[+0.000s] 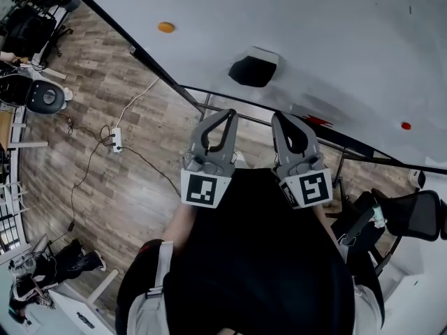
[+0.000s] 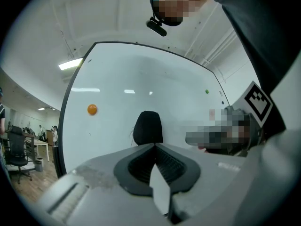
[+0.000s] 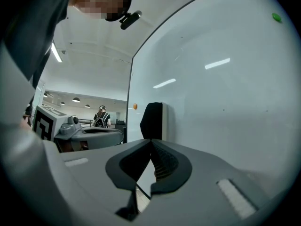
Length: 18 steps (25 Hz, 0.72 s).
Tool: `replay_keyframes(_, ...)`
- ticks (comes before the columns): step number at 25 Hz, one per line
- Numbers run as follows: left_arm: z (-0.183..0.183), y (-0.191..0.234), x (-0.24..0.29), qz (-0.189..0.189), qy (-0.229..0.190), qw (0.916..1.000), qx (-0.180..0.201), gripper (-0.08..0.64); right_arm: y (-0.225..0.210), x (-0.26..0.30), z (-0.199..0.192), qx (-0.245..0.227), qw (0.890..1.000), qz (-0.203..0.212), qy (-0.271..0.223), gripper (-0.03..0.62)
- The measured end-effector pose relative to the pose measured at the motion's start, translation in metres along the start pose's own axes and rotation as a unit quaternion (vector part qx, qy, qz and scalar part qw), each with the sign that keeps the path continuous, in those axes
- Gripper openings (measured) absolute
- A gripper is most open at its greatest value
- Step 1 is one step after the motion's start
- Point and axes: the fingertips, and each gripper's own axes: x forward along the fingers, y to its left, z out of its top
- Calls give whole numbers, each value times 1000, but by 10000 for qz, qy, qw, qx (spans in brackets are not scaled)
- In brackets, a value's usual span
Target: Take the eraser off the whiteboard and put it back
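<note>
A black eraser with a white back clings to the whiteboard. In the head view both grippers point at the board below it, side by side. My left gripper is shut with nothing between its jaws, a short way from the eraser, which stands straight ahead of its tips. My right gripper also has its tips together and holds nothing. In the right gripper view the eraser shows edge-on just beyond the closed tips, apart from them.
An orange magnet sits on the board left of the eraser, a red one at the right, a green one high up. On the wooden floor are a power strip with cables and office chairs. A person stands far off.
</note>
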Motion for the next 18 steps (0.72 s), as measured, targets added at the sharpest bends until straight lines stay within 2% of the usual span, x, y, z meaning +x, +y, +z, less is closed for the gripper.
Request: replay_keyframes(18, -9, 3, -9, 309, 216, 9987, -338, 3, 19, 4, -3, -76, 9994, 337, 59, 2)
